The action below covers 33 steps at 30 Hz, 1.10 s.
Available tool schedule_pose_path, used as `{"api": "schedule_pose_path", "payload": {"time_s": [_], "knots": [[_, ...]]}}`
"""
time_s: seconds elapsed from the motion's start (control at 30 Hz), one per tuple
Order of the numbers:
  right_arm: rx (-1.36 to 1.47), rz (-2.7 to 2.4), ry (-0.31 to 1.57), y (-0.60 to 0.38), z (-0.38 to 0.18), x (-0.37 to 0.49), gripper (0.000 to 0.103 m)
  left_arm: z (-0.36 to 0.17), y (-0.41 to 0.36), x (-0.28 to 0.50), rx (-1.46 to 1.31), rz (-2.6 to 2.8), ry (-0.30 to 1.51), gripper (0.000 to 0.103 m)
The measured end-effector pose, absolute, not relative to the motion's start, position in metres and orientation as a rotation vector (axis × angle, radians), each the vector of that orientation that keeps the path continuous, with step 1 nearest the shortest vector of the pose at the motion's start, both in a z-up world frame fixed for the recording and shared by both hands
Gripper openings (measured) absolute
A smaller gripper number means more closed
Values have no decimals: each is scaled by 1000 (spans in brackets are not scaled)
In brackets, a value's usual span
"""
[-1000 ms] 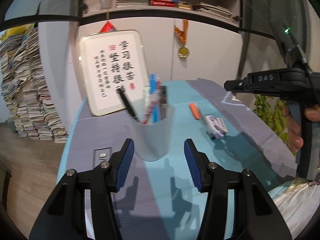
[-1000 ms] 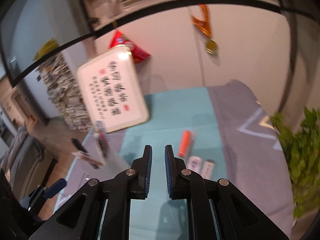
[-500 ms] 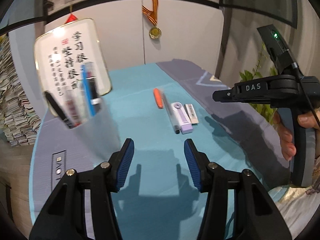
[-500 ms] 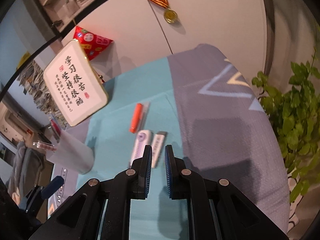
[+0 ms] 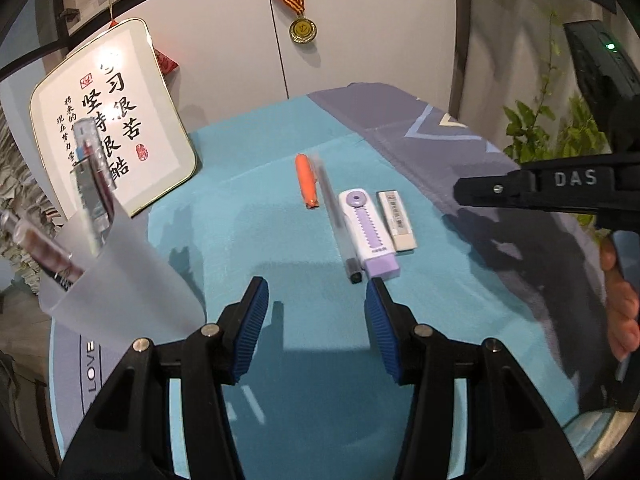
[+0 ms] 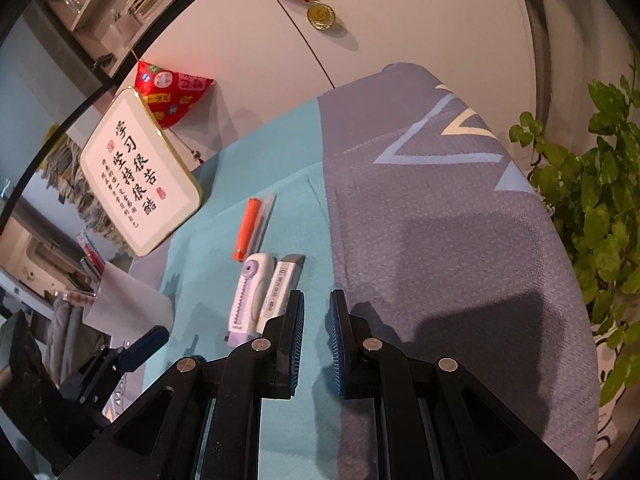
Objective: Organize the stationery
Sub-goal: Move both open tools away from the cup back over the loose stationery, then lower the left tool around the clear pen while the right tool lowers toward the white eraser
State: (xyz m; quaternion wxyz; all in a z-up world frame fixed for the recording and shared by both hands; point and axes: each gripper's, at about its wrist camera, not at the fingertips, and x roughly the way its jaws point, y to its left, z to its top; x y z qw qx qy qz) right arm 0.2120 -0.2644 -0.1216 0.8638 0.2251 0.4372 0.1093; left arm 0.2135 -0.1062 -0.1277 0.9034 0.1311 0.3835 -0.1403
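Four items lie in a row on the teal cloth: an orange marker [image 5: 306, 180], a clear pen [image 5: 338, 224], a purple-and-white correction tape [image 5: 370, 232] and a white eraser [image 5: 396, 220]. My left gripper [image 5: 316, 292] is open and empty, its fingertips just short of the pen's tip. A translucent cup [image 5: 120, 280] holding several pens stands to its left. My right gripper [image 6: 317, 300] is shut on nothing and hovers just right of the eraser [image 6: 280, 288] and correction tape [image 6: 250, 296]. The orange marker [image 6: 248, 228] lies beyond them.
A framed calligraphy plaque [image 5: 116, 128] leans against the wall at the back left, with a red pouch [image 6: 172, 96] behind it. A medal [image 5: 302, 30] hangs on the wall. A leafy plant [image 6: 592, 208] stands off the table's right edge. The grey cloth [image 6: 440, 220] covers the right side.
My left gripper has swung right from the cup to the row of items; the cup now sits at the view's left. My right gripper has come down beside the eraser, still shut.
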Motion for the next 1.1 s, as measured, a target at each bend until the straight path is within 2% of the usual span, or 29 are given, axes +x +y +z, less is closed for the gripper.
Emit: {"api": "schedule_pose_path", "payload": {"time_s": [0.47,0.5,0.57,0.63,0.8,1.1], "knots": [[520,229,937,-273,-140,216,12,-141,-119,236,273,-305,829,46],[520,229,936,-273,-140,216,12,-141,-119,239,252,-313,839,42],[518,230,936,-273,-140,216,12,-142,-118,244,204,-336,858,22],[519,229,935,-273,-141,216,12,-141,-118,246,173,-355,875,9],[518,219,933,-274,-142,216,12,-134,-111,234,149,-373,887,8],[506,221,914,-272,-140,214,12,-101,-86,174,218,-396,773,8]]}}
